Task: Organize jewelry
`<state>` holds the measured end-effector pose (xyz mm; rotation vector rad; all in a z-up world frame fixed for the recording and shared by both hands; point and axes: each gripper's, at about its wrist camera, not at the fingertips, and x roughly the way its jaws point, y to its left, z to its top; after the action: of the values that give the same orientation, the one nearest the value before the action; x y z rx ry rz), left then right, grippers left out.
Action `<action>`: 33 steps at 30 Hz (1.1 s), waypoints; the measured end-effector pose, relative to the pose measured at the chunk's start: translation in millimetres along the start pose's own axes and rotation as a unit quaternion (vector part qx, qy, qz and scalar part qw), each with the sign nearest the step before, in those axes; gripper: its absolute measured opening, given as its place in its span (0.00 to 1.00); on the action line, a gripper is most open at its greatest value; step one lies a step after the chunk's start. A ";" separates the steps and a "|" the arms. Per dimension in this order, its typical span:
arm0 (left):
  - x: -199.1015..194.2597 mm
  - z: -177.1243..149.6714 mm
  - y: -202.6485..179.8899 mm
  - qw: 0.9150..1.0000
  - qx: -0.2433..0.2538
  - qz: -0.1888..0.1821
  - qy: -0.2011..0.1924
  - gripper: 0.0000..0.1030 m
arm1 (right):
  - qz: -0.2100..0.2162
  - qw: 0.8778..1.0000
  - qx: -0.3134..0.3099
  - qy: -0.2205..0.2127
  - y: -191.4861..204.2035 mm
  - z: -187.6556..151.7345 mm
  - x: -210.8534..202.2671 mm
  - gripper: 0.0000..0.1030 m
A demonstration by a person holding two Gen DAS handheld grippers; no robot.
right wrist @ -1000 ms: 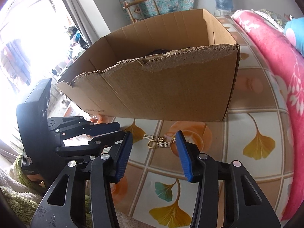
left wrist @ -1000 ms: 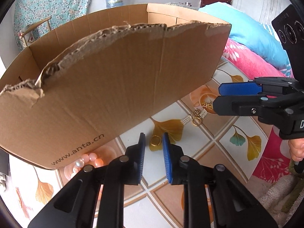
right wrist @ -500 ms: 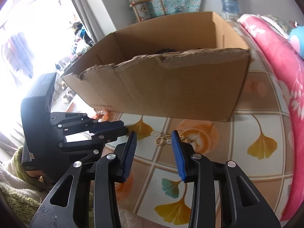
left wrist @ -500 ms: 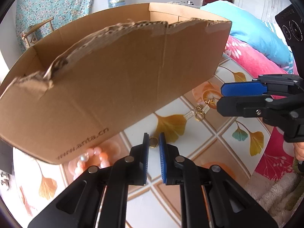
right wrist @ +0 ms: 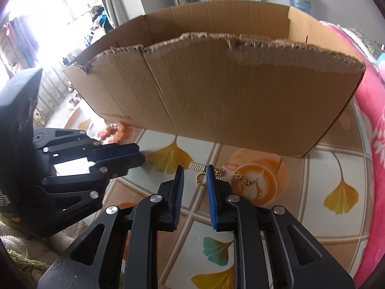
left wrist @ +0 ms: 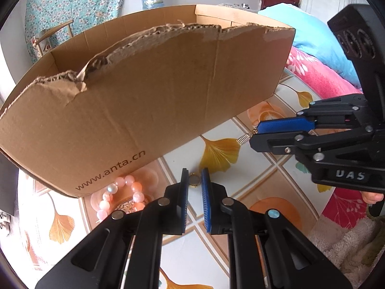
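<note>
The left gripper (left wrist: 194, 181) pinches a small gold ring (left wrist: 194, 182) on the floor, near the box (left wrist: 144, 96). The right gripper (right wrist: 194, 177) has just been closing around a gold chain (right wrist: 216, 173). Both are light, thin and slippery; grab the ring's rim.

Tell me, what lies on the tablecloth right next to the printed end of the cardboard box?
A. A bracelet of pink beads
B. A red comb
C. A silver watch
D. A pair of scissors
A: in the left wrist view a bracelet of pink beads lies on the tablecloth just below the web address printed on the cardboard box.
</note>
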<state>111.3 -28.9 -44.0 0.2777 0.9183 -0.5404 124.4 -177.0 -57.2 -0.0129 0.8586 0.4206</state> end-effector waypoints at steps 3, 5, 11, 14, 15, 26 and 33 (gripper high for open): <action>-1.5 -1.6 2.2 1.000 -0.001 -0.003 -0.002 0.10 | -0.003 1.000 -0.005 0.009 3.5 -1.7 4.4 0.13; -2.0 -1.9 2.7 1.000 -0.001 -0.004 -0.002 0.10 | -0.002 1.000 -0.010 0.013 5.5 -3.2 4.8 0.12; -4.0 -3.2 5.0 1.000 -0.001 -0.008 -0.004 0.10 | 0.007 0.999 -0.021 0.022 12.0 -5.4 5.0 0.12; -4.4 -3.2 5.4 1.000 -0.001 -0.008 -0.004 0.10 | -0.007 1.000 -0.022 0.012 11.1 -2.4 2.4 0.12; -4.4 -3.1 5.2 1.000 -0.001 -0.008 -0.004 0.10 | -0.010 1.000 -0.021 0.010 12.2 -1.2 3.3 0.12; -4.5 -2.9 5.0 1.000 -0.001 -0.008 -0.004 0.10 | -0.045 0.998 -0.046 0.015 20.7 0.5 15.3 0.12; -4.6 -3.0 5.3 1.000 -0.002 -0.009 -0.004 0.11 | -0.058 0.997 -0.056 0.009 38.4 -4.7 23.5 0.12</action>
<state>110.0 -21.6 -42.0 0.2636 0.9140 -0.5569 120.5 -134.2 -71.6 -0.1700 0.8468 0.3603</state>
